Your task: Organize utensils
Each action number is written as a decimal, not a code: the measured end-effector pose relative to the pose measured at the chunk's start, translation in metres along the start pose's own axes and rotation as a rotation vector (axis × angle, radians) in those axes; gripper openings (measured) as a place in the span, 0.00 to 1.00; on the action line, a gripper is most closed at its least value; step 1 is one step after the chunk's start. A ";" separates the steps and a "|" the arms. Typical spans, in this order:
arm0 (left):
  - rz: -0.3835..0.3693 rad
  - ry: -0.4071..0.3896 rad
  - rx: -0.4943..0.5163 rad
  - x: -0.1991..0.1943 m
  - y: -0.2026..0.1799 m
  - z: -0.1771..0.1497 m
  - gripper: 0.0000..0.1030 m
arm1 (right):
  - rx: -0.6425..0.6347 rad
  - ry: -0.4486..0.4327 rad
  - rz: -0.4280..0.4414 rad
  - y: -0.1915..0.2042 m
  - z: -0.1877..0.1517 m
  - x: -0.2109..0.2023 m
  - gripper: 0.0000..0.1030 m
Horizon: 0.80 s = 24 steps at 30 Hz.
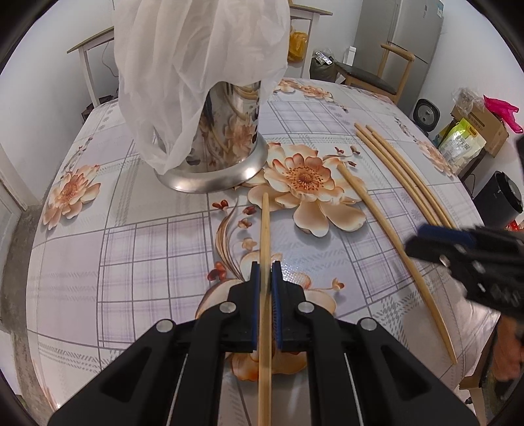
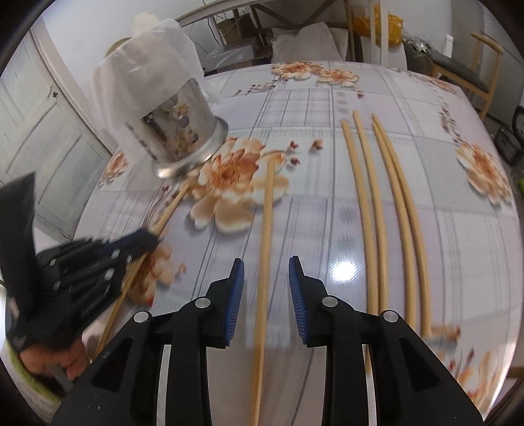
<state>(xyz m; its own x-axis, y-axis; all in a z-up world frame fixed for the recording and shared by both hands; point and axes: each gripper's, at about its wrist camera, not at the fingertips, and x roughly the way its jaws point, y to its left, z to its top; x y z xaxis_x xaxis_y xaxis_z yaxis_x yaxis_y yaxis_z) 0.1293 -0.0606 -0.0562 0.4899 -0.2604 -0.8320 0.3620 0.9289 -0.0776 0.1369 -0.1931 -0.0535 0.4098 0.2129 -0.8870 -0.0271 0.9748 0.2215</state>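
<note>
The left gripper (image 1: 265, 272) is holding one chopstick (image 1: 264, 249) clamped in its jaws, while the right gripper (image 2: 266, 268) is hanging with jaws apart astride another chopstick (image 2: 267, 229) lying on the floral bench (image 1: 137, 249). Beyond, four chopsticks (image 2: 383, 203) are lying side by side; a bag-draped steel holder (image 1: 229, 144) is standing before chairs (image 1: 370, 75) and a fridge (image 1: 409, 29).

2 wrist views, both close, angled down over the table (image 1: 137, 249), sharing its chopsticks (image 2: 376, 209)

Bare tablecloth (image 1: 137, 249) left of left claw (image 1: 265, 278); holder (image 1: 226, 141) blocks ahead, chopsticks (image 1: 402, 196) and right claw (image 1: 425, 242) crowd right.
</note>
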 end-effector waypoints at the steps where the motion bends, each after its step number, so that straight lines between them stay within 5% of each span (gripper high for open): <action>1: -0.001 0.000 0.000 0.000 0.000 0.000 0.06 | -0.003 0.000 0.004 -0.001 0.004 0.004 0.27; 16: -0.002 0.006 0.003 -0.001 0.000 0.000 0.06 | -0.079 -0.008 -0.093 0.008 0.023 0.027 0.04; 24: 0.012 0.037 0.044 0.001 -0.003 0.005 0.07 | 0.006 -0.025 -0.015 -0.005 0.016 0.007 0.04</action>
<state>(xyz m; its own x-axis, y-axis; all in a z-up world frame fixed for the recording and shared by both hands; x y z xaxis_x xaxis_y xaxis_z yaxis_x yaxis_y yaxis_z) 0.1324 -0.0651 -0.0542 0.4649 -0.2387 -0.8526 0.3913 0.9192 -0.0440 0.1542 -0.1979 -0.0548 0.4329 0.1964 -0.8798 -0.0153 0.9774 0.2107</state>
